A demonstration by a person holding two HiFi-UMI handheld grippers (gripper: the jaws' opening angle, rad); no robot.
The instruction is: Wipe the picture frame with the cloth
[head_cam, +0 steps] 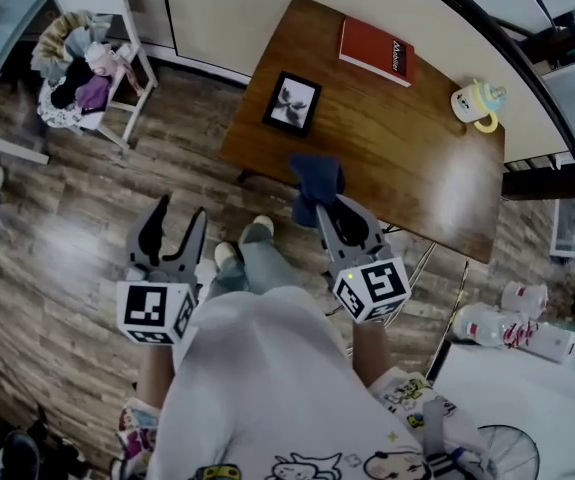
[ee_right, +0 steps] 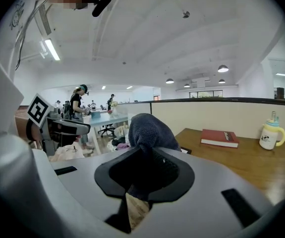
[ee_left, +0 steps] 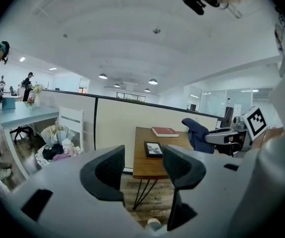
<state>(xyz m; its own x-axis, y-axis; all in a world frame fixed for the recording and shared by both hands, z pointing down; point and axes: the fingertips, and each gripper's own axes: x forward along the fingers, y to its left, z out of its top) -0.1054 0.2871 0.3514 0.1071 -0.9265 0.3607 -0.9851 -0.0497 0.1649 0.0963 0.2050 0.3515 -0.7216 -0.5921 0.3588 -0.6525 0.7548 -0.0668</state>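
A black picture frame (head_cam: 292, 103) lies flat near the left corner of the brown wooden table (head_cam: 407, 158); it also shows small in the left gripper view (ee_left: 153, 148). My right gripper (head_cam: 319, 200) is shut on a dark blue cloth (head_cam: 316, 181), held at the table's near edge, short of the frame. The cloth (ee_right: 149, 133) bulges up from between the jaws in the right gripper view. My left gripper (head_cam: 171, 230) stands open and empty over the floor, left of the table.
A red book (head_cam: 376, 51) lies at the table's far side and a white and yellow cup (head_cam: 475, 104) at its right end. A white chair piled with clothes (head_cam: 87, 63) stands to the left. A low partition wall (head_cam: 267, 18) runs behind the table.
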